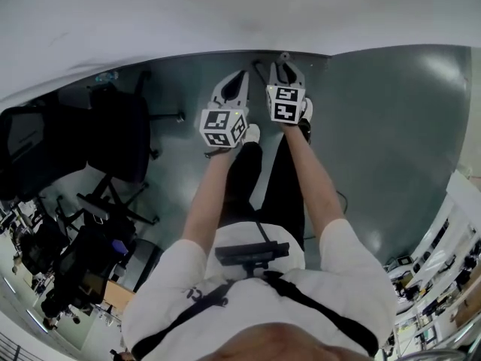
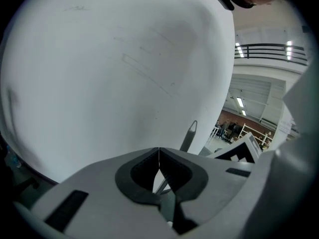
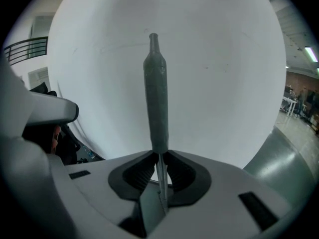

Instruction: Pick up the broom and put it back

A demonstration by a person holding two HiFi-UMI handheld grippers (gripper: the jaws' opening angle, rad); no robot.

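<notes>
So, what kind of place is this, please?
Probably a big open workshop or lab hall: a smooth grey floor, black office chairs at one side, and, in the left gripper view, a railed balcony with strip lights on the ceiling.

Head view looks steeply down; both gripper views closely face the same white wall [image 3: 224,83].

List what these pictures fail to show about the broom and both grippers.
- Broom head: in no view; the right gripper view shows only the broom handle above its jaws, its own body hiding the rest.
- Left gripper view: jaw tips together; whether the thin pole behind them is pinched cannot be told.
- Head view: both grippers' jaws too small to read.
- Storage spot: unseen; the white wall fills both gripper views.
</notes>
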